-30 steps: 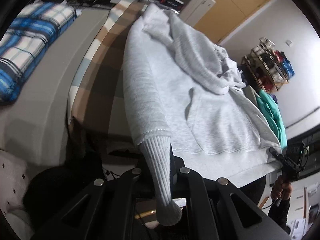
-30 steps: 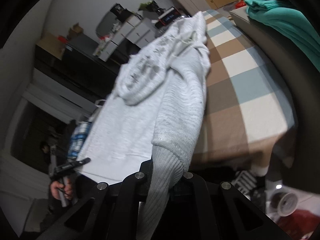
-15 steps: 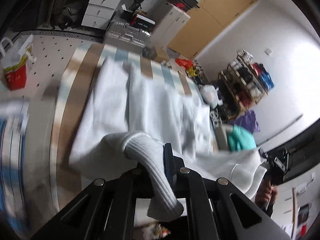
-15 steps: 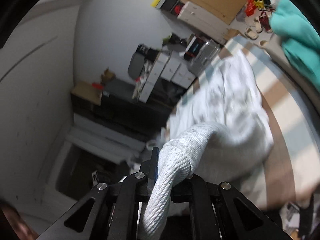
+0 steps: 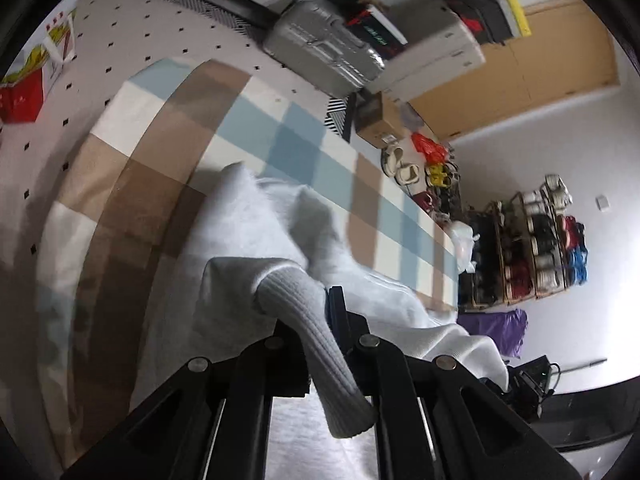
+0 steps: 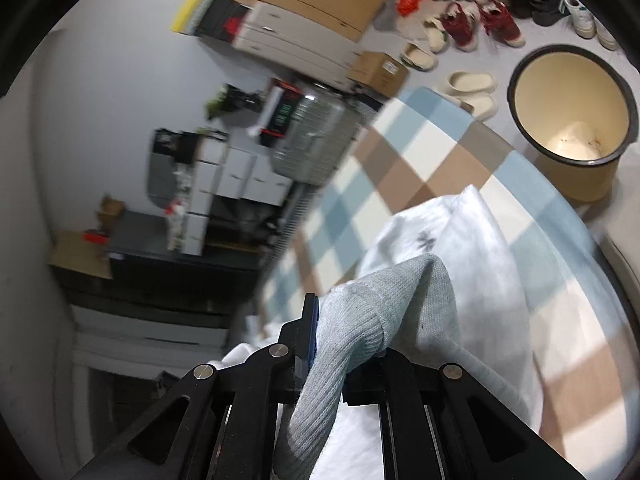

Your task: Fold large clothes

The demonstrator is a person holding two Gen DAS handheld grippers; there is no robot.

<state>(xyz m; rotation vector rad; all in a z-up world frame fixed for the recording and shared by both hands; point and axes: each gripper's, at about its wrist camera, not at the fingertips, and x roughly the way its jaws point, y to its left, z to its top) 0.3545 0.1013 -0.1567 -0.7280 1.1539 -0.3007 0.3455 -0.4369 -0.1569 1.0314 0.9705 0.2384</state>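
Left wrist view: left gripper (image 5: 316, 320) pinches a ribbed cuff (image 5: 320, 344) at 6 o'clock; right gripper (image 6: 344, 344) clamps the other cuff (image 6: 340, 352) of the white sweatshirt (image 5: 248, 220).

No text, brand, number or sign is legible in either wrist view. The dark box (image 5: 374, 32) on the silver suitcase (image 5: 324, 56) carries green lettering, blurred beyond reading. The cardboard box (image 5: 378, 128) on the floor bears a white label with print too small to read. The red and yellow bag (image 5: 28, 80) shows printing that cannot be read.
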